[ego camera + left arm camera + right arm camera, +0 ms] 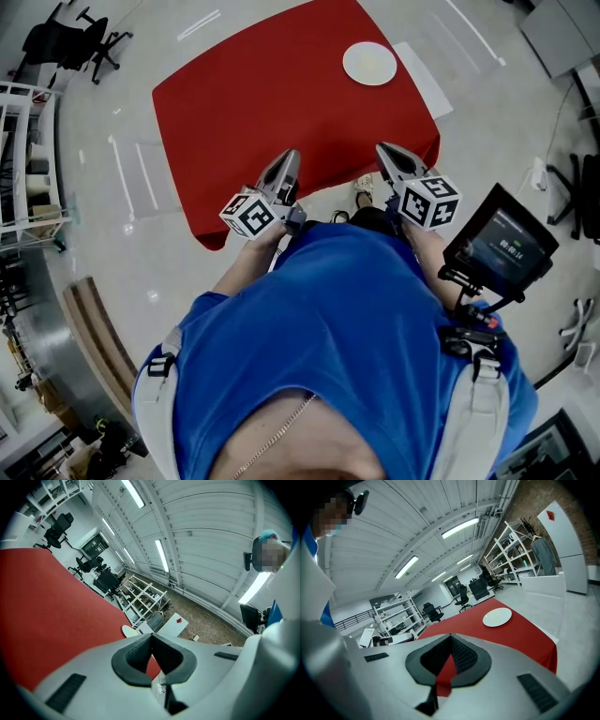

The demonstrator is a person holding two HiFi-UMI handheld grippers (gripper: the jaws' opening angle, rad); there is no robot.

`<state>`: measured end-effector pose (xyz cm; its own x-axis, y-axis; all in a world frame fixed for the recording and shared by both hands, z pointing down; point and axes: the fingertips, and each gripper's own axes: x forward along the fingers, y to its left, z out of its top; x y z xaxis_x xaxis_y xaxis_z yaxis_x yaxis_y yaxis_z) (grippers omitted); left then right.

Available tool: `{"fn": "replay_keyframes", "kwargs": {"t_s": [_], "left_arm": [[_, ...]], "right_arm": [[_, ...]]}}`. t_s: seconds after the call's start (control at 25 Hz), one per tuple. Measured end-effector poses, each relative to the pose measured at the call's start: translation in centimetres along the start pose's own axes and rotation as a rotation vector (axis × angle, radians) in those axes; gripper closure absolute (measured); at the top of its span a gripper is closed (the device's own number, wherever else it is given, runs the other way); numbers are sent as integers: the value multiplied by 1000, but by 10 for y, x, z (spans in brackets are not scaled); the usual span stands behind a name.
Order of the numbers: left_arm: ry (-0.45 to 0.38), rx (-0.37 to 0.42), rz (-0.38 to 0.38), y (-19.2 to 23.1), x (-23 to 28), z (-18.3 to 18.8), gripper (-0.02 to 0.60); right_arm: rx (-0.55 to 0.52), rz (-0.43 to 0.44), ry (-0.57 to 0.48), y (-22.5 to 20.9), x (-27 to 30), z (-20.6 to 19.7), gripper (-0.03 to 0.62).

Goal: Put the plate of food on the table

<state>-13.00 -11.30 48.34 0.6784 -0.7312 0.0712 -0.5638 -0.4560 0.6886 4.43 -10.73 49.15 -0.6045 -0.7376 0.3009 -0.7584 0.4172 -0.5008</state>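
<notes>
Standing at the table [253, 103], a person holds left gripper [289, 159] and right gripper [386, 152] shut and empty. The plate [369, 63] sits near the far right corner, where a clumsy reach could likely nudge it off.

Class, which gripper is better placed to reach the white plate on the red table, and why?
Probably the right gripper. The white plate sits near the far right corner of the red table, ahead of that gripper; the left gripper would have to cross over. Both are shut and empty.
</notes>
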Motion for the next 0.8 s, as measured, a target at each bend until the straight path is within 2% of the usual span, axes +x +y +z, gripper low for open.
{"fn": "replay_keyframes", "kwargs": {"t_s": [0.8], "left_arm": [[13, 1, -29, 0, 7, 7, 575]], "right_arm": [[-14, -36, -12, -2, 0, 8, 592]]}}
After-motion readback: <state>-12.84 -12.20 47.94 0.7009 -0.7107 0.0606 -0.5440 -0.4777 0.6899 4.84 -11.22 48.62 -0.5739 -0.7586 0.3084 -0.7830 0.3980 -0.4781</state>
